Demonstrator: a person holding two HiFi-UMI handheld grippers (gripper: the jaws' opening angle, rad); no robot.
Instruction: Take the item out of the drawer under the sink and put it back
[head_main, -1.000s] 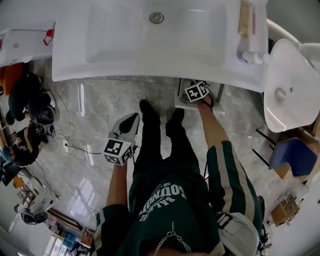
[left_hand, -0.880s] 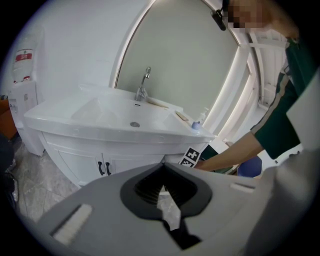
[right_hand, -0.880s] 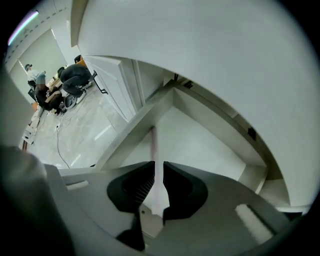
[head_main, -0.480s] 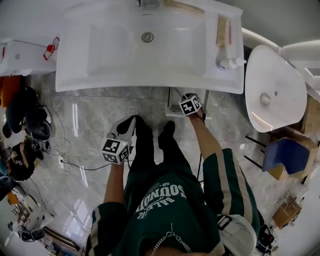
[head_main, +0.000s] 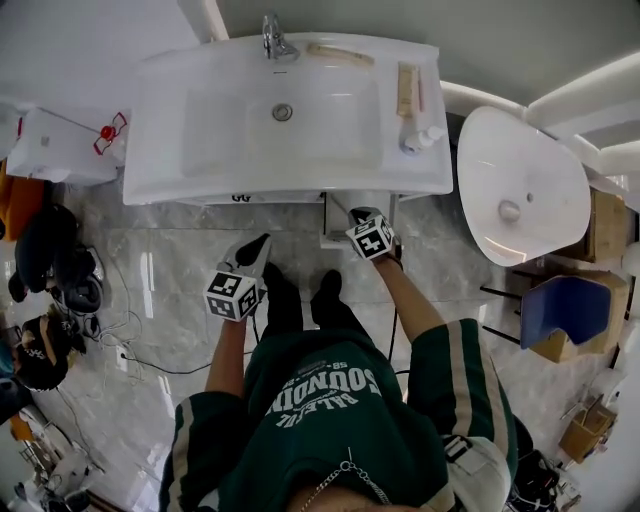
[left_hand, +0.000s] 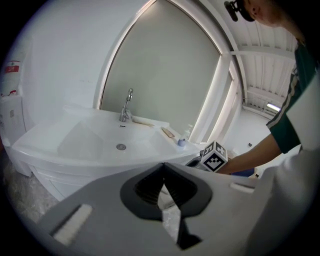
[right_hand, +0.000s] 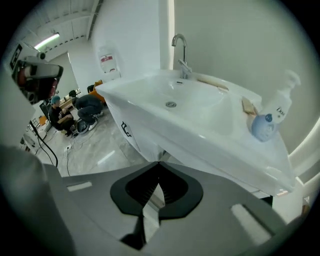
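Observation:
The white sink (head_main: 200, 150) fills the top of the head view. Under its front edge a white drawer (head_main: 338, 222) stands partly out; I cannot see any item in it. My right gripper (head_main: 353, 213) hangs just above that drawer, below the sink rim. Its jaws have just been closing and now stand shut (right_hand: 159, 163), with nothing between them. My left gripper (head_main: 263, 241) hovers over the floor in front of the cabinet, also shut and empty (left_hand: 162, 165). The right gripper's marker cube (left_hand: 214, 156) shows in the left gripper view.
A faucet (head_main: 272, 38) and a pump bottle (head_main: 420, 138) stand on the sink. A white oval bowl (head_main: 520, 190) and a blue chair (head_main: 570, 310) are at the right. Bags and cables (head_main: 60, 270) lie on the marble floor at the left.
Both grippers have risen, the right one more, up from the drawer toward the sink rim. The head view has pulled back, so the whole sink now shows.

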